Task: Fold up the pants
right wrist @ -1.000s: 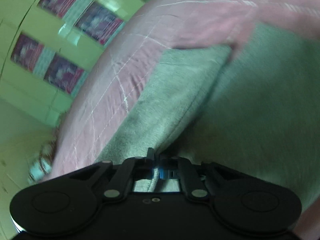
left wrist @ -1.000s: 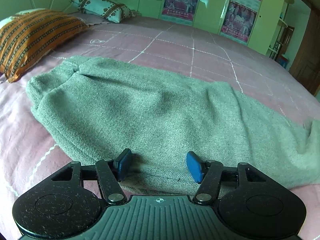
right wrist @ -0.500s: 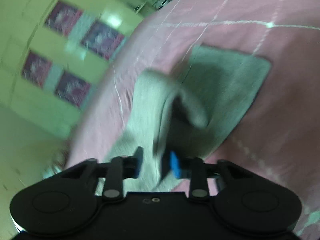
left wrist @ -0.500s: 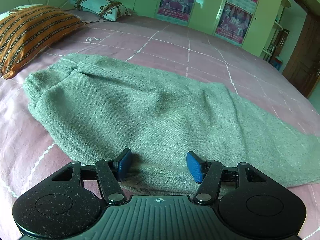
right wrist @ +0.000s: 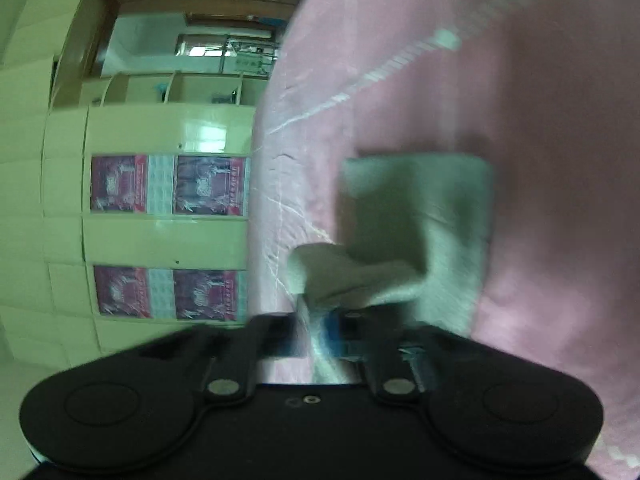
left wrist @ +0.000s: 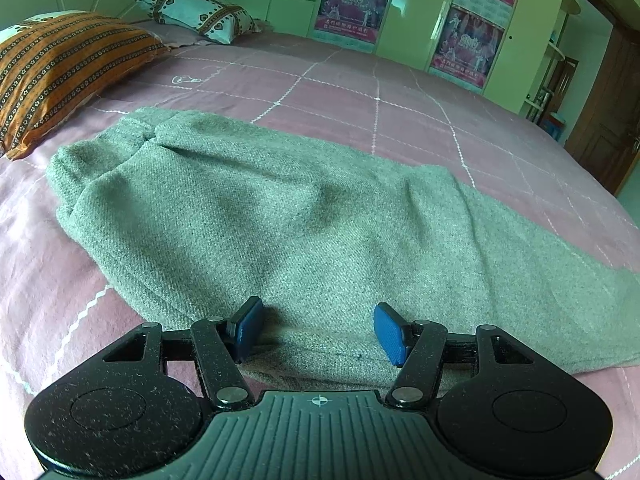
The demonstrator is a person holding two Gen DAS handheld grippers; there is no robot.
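Note:
Grey knit pants (left wrist: 280,216) lie flat on a pink bed, waistband at the left, legs running right. My left gripper (left wrist: 318,334) is open, its blue pads either side of the near edge of the pants, low over the fabric. In the blurred right wrist view, my right gripper (right wrist: 320,332) is shut on the leg end of the pants (right wrist: 416,232), which is lifted and hangs folded from the jaws above the bed.
A pink bedspread (left wrist: 360,96) with white grid lines covers the bed. An orange striped pillow (left wrist: 60,68) and a white patterned pillow (left wrist: 196,16) lie at the far left. Green wardrobes with posters (left wrist: 352,0) stand behind. A door is at the right.
My right gripper has lifted the leg end and turned, with the cloth now hanging from it. The left gripper has stayed open at the near edge, rising slightly.

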